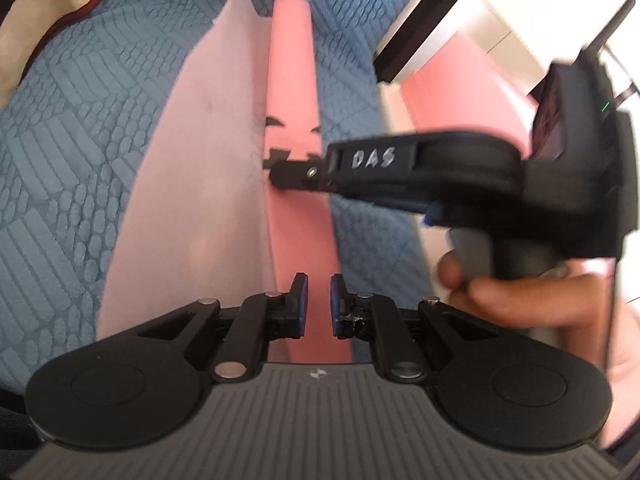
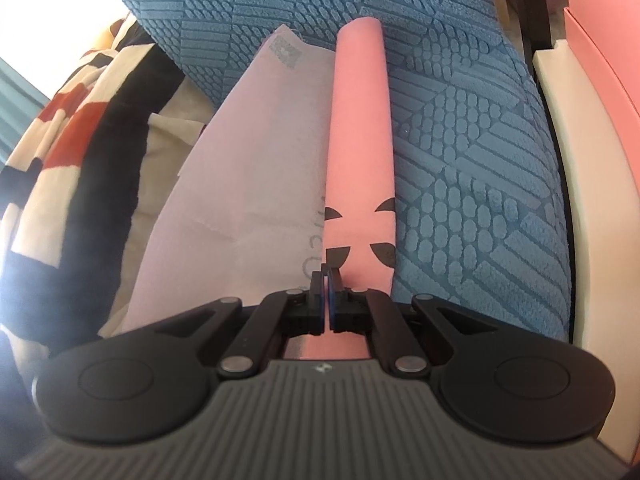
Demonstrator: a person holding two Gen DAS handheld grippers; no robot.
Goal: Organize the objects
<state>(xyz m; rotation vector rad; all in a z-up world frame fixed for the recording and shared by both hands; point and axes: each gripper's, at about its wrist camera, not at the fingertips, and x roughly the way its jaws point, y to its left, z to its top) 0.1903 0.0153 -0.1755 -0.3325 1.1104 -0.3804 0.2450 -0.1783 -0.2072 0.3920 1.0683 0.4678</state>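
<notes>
A pink cloth (image 1: 294,80) with black markings lies partly rolled on a blue quilted cover (image 1: 72,128); its pale underside (image 1: 200,160) spreads flat to the left of the roll. My left gripper (image 1: 319,304) is open, its jaws either side of the roll's near end. My right gripper (image 1: 280,172) reaches in from the right and pinches the roll's left edge by the black markings. In the right wrist view the roll (image 2: 360,128) runs away from me and the right gripper (image 2: 328,280) is shut on the cloth's near edge.
A black, white and red patterned blanket (image 2: 68,152) lies to the left of the cover. A cream edge (image 2: 576,152) and pink surface (image 2: 600,40) border the right. A white and dark furniture piece (image 1: 432,28) stands at the far right.
</notes>
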